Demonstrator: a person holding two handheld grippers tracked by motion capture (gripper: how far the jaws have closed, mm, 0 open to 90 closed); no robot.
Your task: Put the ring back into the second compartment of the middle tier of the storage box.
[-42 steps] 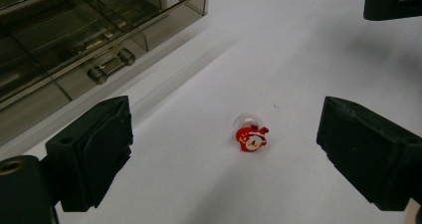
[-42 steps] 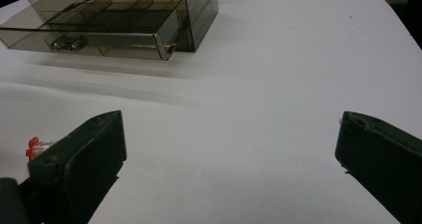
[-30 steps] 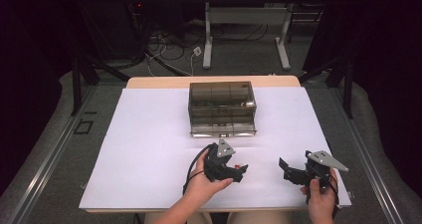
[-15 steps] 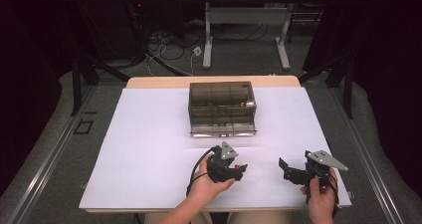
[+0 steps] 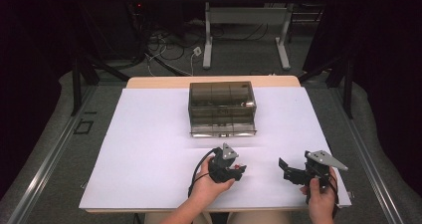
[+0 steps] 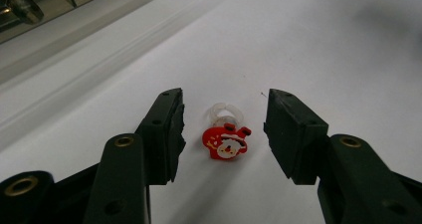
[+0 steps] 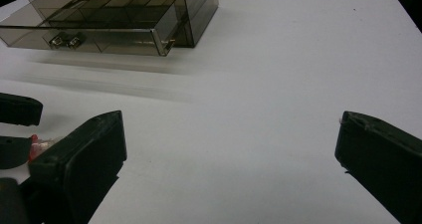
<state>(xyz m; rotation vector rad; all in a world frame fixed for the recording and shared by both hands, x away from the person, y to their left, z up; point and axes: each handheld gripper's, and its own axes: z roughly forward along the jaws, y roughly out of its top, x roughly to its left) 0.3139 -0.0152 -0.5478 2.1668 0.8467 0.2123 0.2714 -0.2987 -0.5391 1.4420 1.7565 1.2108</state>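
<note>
A small red Santa charm on a clear ring [image 6: 226, 142] lies on the white table sheet [image 5: 149, 154]. My left gripper [image 6: 225, 104] stands around it with a jaw on each side and a gap at both pads. The jaws have just been closing, and the ring between them is untouched. From above, the left gripper [image 5: 239, 170] sits low at the table's near middle. My right gripper [image 5: 285, 170] rests at the near right, and in its own view the right gripper [image 7: 229, 134] is wide open with nothing between the jaws.
A smoky transparent drawer box [image 5: 221, 107] stands at the table's far middle, with its divided bottom drawer [image 7: 99, 32] pulled out toward me. The left gripper's jaws [image 7: 17, 109] reach into the right gripper view at its left edge. The table's near edge is close behind both hands.
The left gripper's jaws have drawn closer together around the ring. The right gripper has stayed where it was.
</note>
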